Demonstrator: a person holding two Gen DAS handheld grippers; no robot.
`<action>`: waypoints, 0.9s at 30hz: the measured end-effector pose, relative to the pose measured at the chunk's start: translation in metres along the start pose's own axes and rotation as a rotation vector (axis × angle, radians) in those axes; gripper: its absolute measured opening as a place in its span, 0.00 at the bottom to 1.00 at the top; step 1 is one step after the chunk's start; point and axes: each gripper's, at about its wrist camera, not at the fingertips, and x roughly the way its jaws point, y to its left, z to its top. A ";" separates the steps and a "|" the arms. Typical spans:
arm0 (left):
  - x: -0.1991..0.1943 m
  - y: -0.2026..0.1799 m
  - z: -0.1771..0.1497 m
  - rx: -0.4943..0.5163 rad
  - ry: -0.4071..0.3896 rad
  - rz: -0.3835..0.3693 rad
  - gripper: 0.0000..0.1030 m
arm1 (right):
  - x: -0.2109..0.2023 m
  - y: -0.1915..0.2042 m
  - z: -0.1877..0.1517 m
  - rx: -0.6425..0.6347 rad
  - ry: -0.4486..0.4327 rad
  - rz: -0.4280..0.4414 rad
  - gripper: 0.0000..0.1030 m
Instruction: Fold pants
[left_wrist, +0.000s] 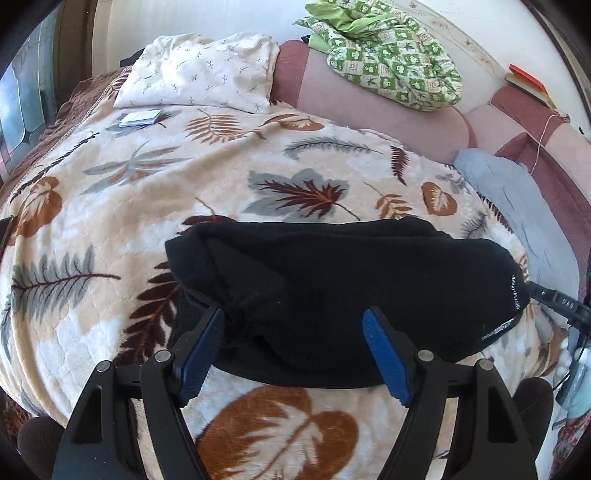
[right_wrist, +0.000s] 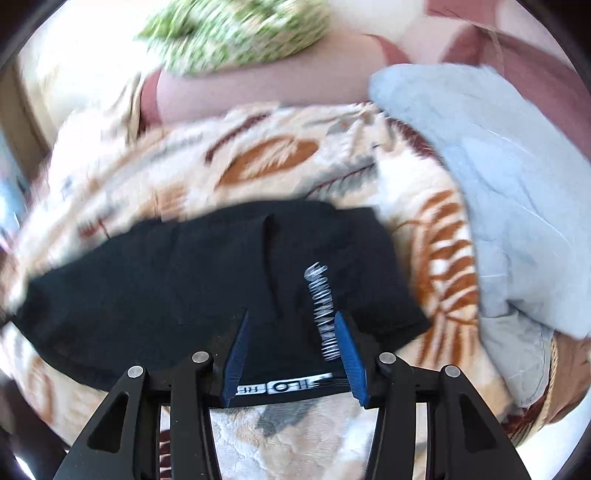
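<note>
Currently listed, gripper outward:

1. Left gripper (left_wrist: 295, 350): black arms, blue pads, jaws standing wide apart above the black pants (left_wrist: 351, 288). The near edge of the fabric lies between the pads; the left pad sits at a bunched part of the cloth, but whether it touches cannot be told. No clamp on the cloth.

2. Right gripper (right_wrist: 291, 354): same build, jaws apart at a moderate width, over the pants' (right_wrist: 207, 280) near hem. The white printed band along that hem and a white scribbled print lie between and just beside the pads. Pads do not press on the fabric. View blurred toward the far side.

3. Pants: black, lying in a folded bundle across the near part of the bed, long side running left to right, white lettering at the right-hand end in the left wrist view.

4. Blanket (left_wrist: 147, 206): cream fleece with brown, rust and grey leaf print, covering the bed under the pants.

5. Grey-blue cloth (left_wrist: 517, 206): crumpled, at the right edge of the blanket, near the pants, apart from them.

6. Pillow (left_wrist: 199, 77): white with small sprig print, at the far left; a small flat card or booklet (left_wrist: 140, 118) just in front of it.

7. Pink headboard cushion (left_wrist: 369, 110) behind; green checked bedding (left_wrist: 388, 55) heaped on it.

8. Books (left_wrist: 528, 83), far right, stacked.
</note>
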 end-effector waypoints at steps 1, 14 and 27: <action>-0.001 0.000 -0.001 -0.013 0.001 -0.013 0.74 | -0.007 -0.015 0.003 0.044 -0.005 0.029 0.50; -0.005 0.010 -0.006 -0.078 0.022 -0.054 0.74 | 0.028 -0.031 -0.006 0.193 0.133 0.147 0.41; -0.009 0.015 -0.006 -0.090 0.018 -0.074 0.74 | 0.041 -0.041 -0.017 0.351 0.112 0.070 0.38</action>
